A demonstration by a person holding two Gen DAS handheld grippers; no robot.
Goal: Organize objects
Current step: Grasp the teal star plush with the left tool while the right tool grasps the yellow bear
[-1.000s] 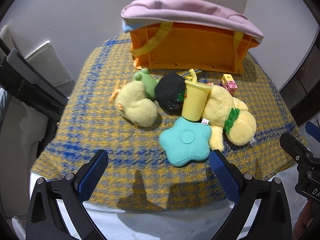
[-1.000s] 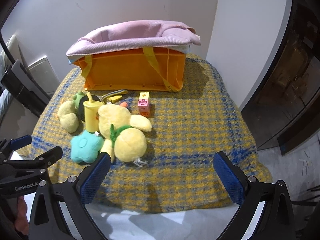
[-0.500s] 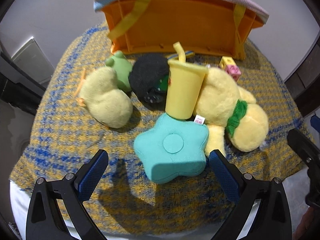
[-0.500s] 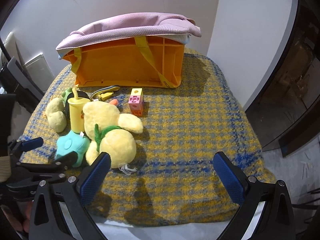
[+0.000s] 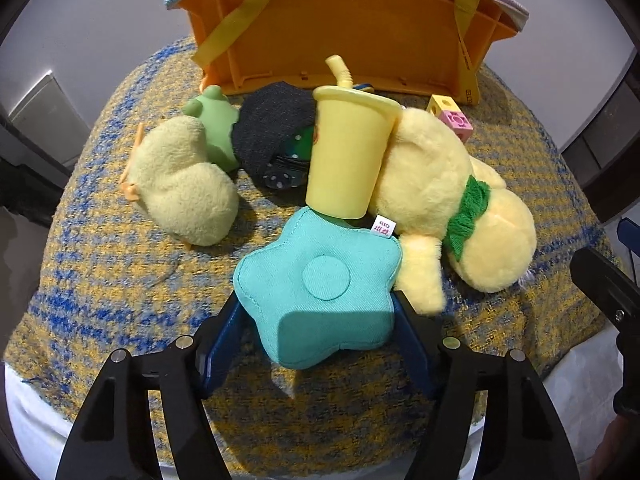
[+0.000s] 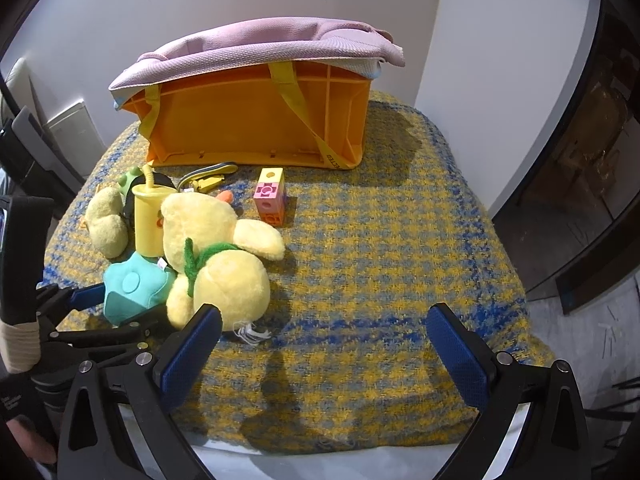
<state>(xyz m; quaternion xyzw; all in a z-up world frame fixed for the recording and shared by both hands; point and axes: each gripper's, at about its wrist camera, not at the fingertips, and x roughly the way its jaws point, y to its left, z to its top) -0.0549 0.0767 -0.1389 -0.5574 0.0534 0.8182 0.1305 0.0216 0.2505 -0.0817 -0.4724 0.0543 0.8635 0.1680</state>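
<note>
Biggest thing on the worktop point(image 6: 380, 264), under its yellow/blue/grey woven cloth, is the orange basket point(image 6: 256, 124) w/ a pink fabric liner, at the back by the wall. In front of it, left side, the toy pile: large yellow plush point(image 5: 448, 200) w/ green scarf lies on its side, a smaller pale yellow plush point(image 5: 180, 188) sits well left of it, a black plush point(image 5: 276, 132) & a green frog toy point(image 5: 214, 120) btwn them, towards the basket. Yellow toy cup w/ straw point(image 5: 348, 152) stands tilted against the large plush, its base on the teal star cushion point(image 5: 320, 292). My left hand-held gripper point(image 5: 316, 332) has just been closing: blue pads now pressed on both sides of the star's near end, so it's grasping the star, which rests on the cloth at the front of the pile. My right hand-held gripper point(image 6: 324, 352) hangs over bare cloth, jaws spread wide, nothing btwn them. Small pink/yellow block point(image 6: 271, 196) stands alone, right of the pile.
</note>
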